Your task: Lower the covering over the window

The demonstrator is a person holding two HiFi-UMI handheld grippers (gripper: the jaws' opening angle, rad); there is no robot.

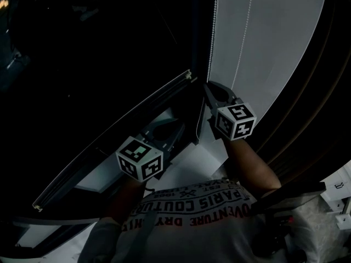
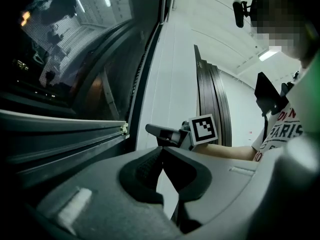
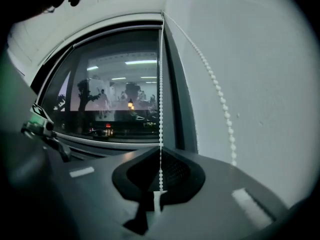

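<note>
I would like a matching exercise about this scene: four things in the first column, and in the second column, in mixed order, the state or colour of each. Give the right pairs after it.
Column one:
1. left gripper
2. right gripper
3. window glass
4. wall

Column two:
a. pale, beside the window
b. jaws shut, nothing between them
c. dark, with reflected lights
d. jaws shut on the bead chain

Pairs: 1-b, 2-d, 3-c, 4-a.

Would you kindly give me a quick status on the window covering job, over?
Left gripper shut, empty. Right gripper shut on bead chain. Window glass uncovered. Nothing seen fouling the chain.
</note>
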